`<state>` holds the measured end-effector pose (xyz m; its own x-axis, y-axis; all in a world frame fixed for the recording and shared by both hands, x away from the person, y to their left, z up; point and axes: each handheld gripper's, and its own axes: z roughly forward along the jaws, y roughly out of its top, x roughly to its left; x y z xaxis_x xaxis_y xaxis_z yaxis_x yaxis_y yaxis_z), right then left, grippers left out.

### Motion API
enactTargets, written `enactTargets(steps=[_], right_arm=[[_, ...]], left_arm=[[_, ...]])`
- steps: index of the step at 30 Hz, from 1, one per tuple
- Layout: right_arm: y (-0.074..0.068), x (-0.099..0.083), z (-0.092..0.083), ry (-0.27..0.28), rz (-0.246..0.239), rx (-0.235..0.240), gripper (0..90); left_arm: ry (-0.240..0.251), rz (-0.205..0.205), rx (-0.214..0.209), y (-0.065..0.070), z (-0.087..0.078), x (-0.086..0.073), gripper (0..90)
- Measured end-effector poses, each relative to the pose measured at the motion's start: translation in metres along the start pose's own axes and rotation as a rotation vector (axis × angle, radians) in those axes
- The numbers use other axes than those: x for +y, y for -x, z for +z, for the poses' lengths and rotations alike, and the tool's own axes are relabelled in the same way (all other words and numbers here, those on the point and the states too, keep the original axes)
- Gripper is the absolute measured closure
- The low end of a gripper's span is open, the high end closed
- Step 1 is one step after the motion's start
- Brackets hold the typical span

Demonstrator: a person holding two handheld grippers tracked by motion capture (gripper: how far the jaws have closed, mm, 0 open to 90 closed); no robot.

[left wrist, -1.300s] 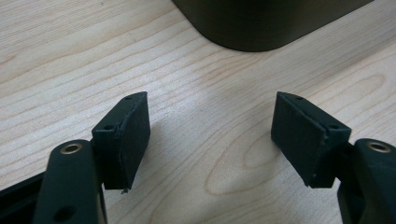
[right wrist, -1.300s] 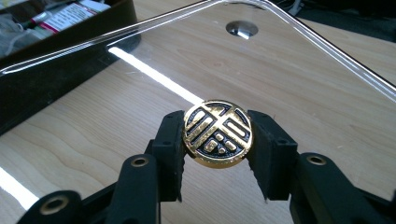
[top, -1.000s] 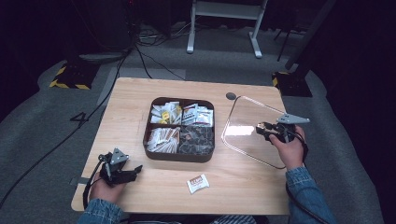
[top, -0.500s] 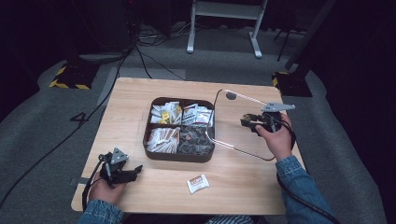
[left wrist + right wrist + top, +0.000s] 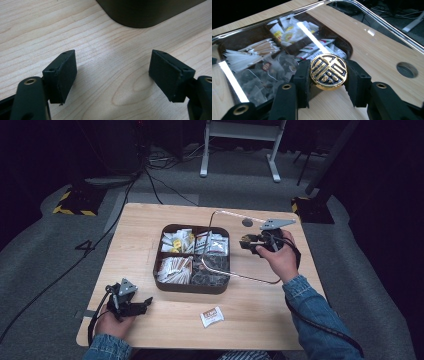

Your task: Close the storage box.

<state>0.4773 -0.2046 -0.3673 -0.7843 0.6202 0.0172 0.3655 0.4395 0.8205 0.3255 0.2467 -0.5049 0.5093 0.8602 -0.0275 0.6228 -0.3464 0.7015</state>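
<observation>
A dark brown square tray with four compartments of tea bags and sachets stands mid-table. Its clear glass lid, rimmed in metal, hangs tilted over the tray's right half. My right gripper is shut on the lid's gold knob, with a pad on each side of it, and the tray's contents show through the glass. My left gripper rests low at the table's front left. Its jaws have just been opening and stand open over bare wood, with the tray's corner ahead of them.
One loose sachet lies on the wooden table in front of the tray. A round hole sits in the tabletop at the back right. Cables and a white stand are on the floor behind.
My right gripper has carried the lid up and to the left, from the table's right side to above the tray's right half. The left hand has stayed in place.
</observation>
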Motion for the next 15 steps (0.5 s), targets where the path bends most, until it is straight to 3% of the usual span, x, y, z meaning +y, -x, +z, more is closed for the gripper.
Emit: enactTargets(steps=[5, 15], right_arm=[[-0.01, 0.015, 0.013, -0.014, -0.013, 0.021, 58.8], [-0.035, 0.035, 0.049, -0.055, -0.06, 0.074, 58.8]], left_arm=[[0.003, -0.024, 0.018, 0.0, 0.002, 0.002, 22.9], [0.002, -0.026, 0.026, -0.001, 0.003, 0.003, 22.9]])
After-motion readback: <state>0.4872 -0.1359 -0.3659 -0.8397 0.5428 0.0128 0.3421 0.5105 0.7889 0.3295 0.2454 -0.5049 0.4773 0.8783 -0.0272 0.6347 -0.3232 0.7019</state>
